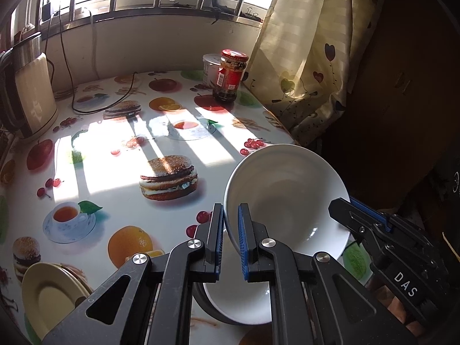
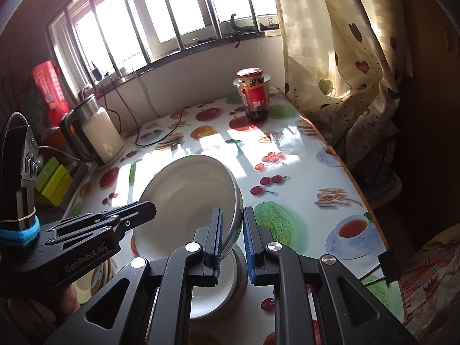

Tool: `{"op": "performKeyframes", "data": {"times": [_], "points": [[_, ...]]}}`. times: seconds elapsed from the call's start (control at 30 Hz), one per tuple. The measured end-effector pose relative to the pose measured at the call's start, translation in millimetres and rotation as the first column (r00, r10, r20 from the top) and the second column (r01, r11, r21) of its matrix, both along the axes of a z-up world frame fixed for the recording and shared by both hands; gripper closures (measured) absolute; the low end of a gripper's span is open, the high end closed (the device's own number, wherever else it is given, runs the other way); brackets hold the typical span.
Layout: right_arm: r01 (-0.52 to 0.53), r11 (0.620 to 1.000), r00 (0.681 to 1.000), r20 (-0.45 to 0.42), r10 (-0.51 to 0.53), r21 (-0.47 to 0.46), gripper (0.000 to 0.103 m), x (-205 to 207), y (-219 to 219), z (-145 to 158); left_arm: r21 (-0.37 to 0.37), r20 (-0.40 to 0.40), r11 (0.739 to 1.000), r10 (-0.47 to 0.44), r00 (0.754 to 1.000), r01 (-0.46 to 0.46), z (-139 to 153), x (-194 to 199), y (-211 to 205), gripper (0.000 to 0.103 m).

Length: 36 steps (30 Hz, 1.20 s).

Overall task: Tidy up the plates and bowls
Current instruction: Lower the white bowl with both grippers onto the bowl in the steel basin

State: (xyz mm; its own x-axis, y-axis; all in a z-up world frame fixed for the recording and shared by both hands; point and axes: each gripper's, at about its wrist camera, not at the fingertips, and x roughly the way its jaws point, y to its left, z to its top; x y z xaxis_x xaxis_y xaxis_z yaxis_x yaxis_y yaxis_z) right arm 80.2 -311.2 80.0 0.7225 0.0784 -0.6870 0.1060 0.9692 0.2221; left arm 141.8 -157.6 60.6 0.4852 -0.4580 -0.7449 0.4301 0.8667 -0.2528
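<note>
1. We hold one white bowl [image 1: 283, 189] between both grippers, tilted up above the table [image 1: 115, 189], its opening facing the window.
2. Our left gripper [image 1: 230, 230] is pinched on the bowl's left rim, one pad inside and one outside; our right gripper [image 2: 232, 231] is pinched the same way on the opposite rim.
3. Just below the lifted bowl sits a second white bowl [image 1: 238, 296] on the table, near the front edge. A stack of cream plates [image 1: 49, 296] lies well apart at the left.
4. We judge the bowl to be glazed ceramic: stiff, fairly heavy for a thin rim pinch, smooth and slippery, and breakable if it drops.
5. The rim is the only place these narrow jaws can grasp. Two opposite grips keep the bowl from swinging, so both hands should move together.
6. To nest it, we would level the bowl over the lower one and set it down gently, since glaze on glaze chips and slides.
7. The jar [image 1: 231, 76] and kettle [image 1: 31, 95] stand far back, out of the way.
</note>
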Motion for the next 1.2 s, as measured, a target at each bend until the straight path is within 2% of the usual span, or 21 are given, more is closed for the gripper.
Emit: {"op": "performKeyframes", "data": {"times": [1.2], "points": [[-0.034,0.999,0.998,-0.056,0.036,0.037,0.088,-21,18,-27,0.017,-0.044,0.999,0.028,0.999,-0.027,-25,-25,24,0.093]]}}
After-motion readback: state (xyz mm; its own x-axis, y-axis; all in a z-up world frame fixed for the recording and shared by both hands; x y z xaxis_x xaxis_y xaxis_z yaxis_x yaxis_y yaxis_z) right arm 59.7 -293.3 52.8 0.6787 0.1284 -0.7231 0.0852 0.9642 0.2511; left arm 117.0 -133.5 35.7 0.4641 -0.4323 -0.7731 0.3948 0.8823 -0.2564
